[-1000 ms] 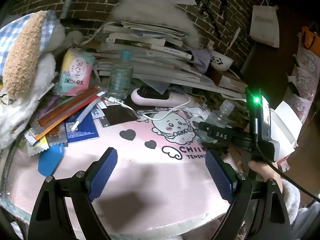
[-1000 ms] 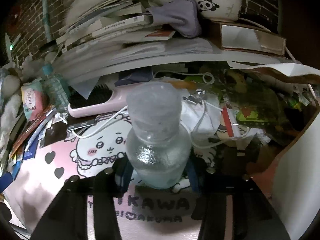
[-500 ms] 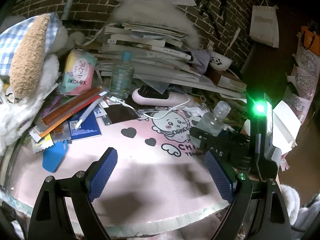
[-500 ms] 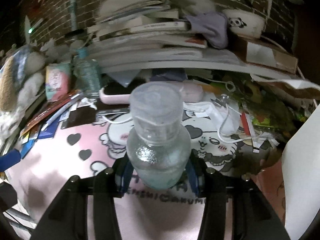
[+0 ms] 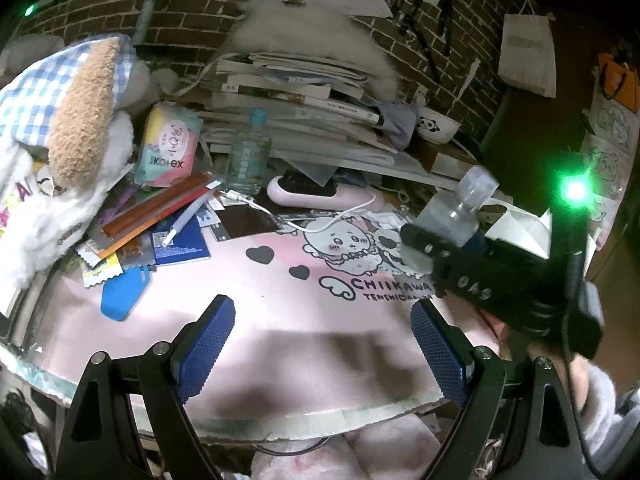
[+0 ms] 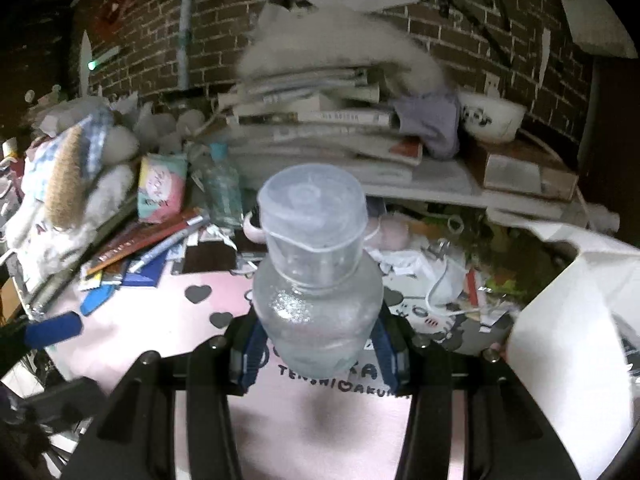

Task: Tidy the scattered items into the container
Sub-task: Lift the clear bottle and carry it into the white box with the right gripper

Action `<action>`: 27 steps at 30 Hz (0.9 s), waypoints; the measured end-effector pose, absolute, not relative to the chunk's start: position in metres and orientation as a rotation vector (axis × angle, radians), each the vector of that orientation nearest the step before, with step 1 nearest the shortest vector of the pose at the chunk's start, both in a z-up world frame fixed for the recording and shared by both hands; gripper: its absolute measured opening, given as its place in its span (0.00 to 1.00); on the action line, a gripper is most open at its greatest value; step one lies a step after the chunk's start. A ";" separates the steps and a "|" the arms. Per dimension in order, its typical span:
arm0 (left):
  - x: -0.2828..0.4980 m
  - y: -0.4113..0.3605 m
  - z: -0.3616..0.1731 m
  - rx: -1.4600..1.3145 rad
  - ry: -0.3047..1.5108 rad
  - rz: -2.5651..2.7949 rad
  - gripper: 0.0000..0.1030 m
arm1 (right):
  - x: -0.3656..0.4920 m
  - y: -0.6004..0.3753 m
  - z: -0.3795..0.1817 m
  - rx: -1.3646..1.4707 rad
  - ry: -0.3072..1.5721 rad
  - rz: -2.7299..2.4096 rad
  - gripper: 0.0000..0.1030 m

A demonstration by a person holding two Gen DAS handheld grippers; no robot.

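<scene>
— So, what does the right gripper (image 6: 318, 354) have?

— Its blue fingers (image 6: 251, 354) are closed on the base of a small clear bottle (image 6: 316, 280), capped and held above the pink tabletop mat (image 5: 280, 312), clear of it.

— And the left gripper (image 5: 322, 350)?

— Spread wide with nothing between its fingers, low over the mat's near edge.

— Where is the container?

— A white box (image 6: 576, 344) stands at three o'clock from the bottle, near it. In the left wrist view the bottle (image 5: 456, 208) sits at two o'clock, just in front of the box (image 5: 520, 228).

— The rest?

— Pens and cards (image 5: 160, 220) lie at ten o'clock, beside a water bottle (image 5: 248, 160).
</scene>
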State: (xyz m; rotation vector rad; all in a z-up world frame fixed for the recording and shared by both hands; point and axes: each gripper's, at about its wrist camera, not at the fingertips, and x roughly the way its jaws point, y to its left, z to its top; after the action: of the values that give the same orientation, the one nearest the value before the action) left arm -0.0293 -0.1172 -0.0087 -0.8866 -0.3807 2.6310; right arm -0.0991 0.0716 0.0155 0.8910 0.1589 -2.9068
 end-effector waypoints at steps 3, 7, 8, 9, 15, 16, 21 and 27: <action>-0.025 -0.112 -0.005 -0.874 -0.372 2.624 0.85 | -0.089 0.074 0.030 0.846 0.173 -2.916 0.43; -0.022 -0.104 -0.001 -0.865 -0.356 2.618 0.85 | -0.078 0.081 0.048 0.799 0.228 -2.945 0.43; -0.021 -0.103 0.000 -0.862 -0.354 2.614 0.85 | -0.075 0.083 0.052 0.789 0.243 -2.954 0.43; -0.021 -0.101 0.000 -0.859 -0.353 2.611 0.85 | -0.073 0.087 0.056 0.779 0.255 -2.964 0.43; -0.021 -0.088 0.003 -0.860 -0.336 2.601 0.85 | -0.062 0.117 0.075 0.743 0.312 -3.044 0.43; -0.021 -0.086 0.003 -0.859 -0.333 2.598 0.85 | -0.061 0.124 0.077 0.740 0.318 -3.060 0.43; -0.022 -0.075 0.005 -0.849 -0.319 2.582 0.85 | -0.053 0.162 0.091 0.727 0.348 -3.150 0.43; -0.023 -0.062 0.006 -0.854 -0.290 2.566 0.85 | -0.043 0.210 0.105 0.781 0.377 -3.217 0.43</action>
State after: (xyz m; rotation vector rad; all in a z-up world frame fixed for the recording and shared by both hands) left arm -0.0234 -0.0625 0.0064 -0.8539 -0.2901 2.5660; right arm -0.0434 0.2104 0.1048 0.7811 0.3775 -3.2167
